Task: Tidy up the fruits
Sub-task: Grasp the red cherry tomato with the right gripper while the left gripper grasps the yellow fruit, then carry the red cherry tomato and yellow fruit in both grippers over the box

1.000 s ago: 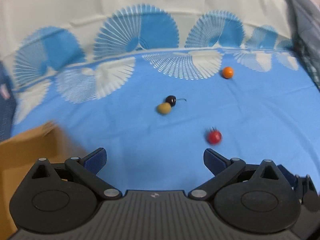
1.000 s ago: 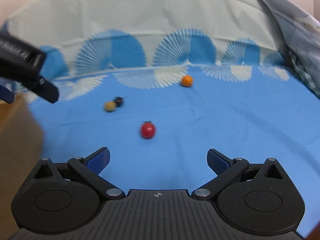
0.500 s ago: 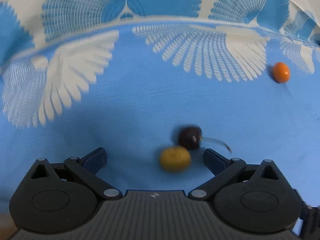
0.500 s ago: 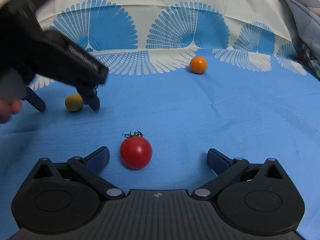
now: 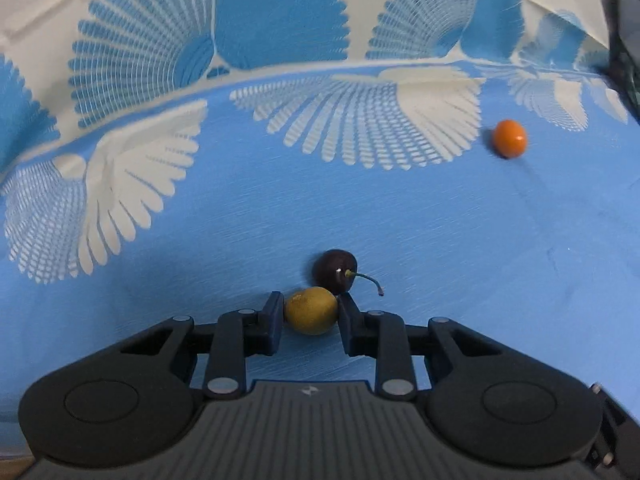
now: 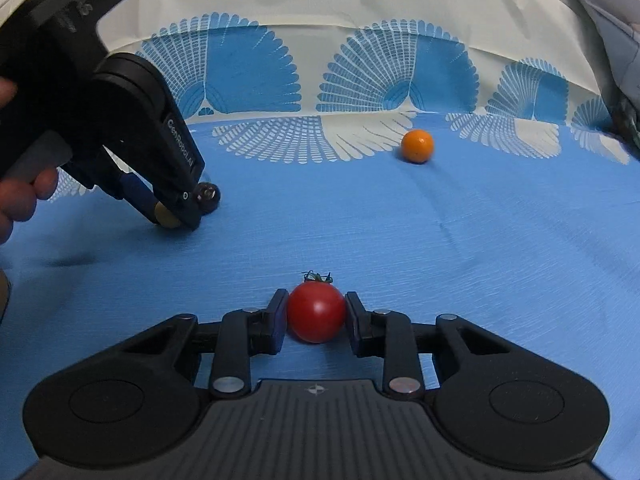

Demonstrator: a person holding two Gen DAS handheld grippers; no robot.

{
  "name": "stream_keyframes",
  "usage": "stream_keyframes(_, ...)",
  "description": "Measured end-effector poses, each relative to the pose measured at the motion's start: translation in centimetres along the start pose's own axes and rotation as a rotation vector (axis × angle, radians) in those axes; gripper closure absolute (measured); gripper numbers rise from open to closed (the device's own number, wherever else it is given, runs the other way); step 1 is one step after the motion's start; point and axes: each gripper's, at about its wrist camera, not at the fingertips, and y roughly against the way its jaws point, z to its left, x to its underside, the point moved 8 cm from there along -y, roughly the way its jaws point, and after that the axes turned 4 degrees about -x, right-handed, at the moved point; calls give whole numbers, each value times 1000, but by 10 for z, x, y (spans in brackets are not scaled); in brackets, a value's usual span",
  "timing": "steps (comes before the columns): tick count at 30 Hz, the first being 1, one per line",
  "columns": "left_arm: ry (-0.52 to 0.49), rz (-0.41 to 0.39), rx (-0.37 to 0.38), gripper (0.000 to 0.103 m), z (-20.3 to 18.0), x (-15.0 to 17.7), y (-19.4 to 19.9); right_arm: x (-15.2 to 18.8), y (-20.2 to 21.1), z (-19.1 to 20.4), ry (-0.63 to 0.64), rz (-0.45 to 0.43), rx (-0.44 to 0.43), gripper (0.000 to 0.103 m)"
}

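Note:
A yellow-green round fruit point(image 5: 311, 314) lies on the blue cloth between the pads of my left gripper point(image 5: 311, 304), whose jaws are closing and touch it on both sides. A dark cherry point(image 5: 334, 270) with a stem rests just behind it, touching it. In the right wrist view a red cherry tomato point(image 6: 316, 316) sits between the pads of my right gripper point(image 6: 316, 304), jaws closing and pressed on both its sides. An orange fruit point(image 6: 417, 146) lies alone farther back.
The blue and white fan-patterned cloth point(image 6: 480, 240) covers the surface and rises as a backdrop. The left gripper point(image 6: 176, 216) and a person's hand point(image 6: 16, 200) fill the left of the right wrist view. Grey fabric point(image 6: 600, 20) hangs at the far right.
Both grippers came down and forward to the fruits. Their wide-open jaws have closed, the left around the yellow-green fruit, the right around the red tomato.

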Motion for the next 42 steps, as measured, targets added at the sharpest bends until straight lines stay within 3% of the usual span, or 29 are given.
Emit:
stream_keyframes(8, 5, -88, 3, 71, -8, 15, 47, -8, 5, -18, -55, -35, 41, 72)
stream_keyframes(16, 57, -111, -2, 71, -2, 52, 133, -9, 33, -33, -130, -40, 63, 72)
stream_keyframes(23, 79, -153, -12, 71, 2, 102, 224, -16, 131, -28, -154, -94, 42, 72)
stream_keyframes(32, 141, -182, -17, 71, 29, 186, 323, 13, 267, 28, -62, -71, -137, 72)
stream_keyframes(42, 235, -158, -99, 71, 97, 289, 371, 39, 360, 110, 72, -36, -300, 72)
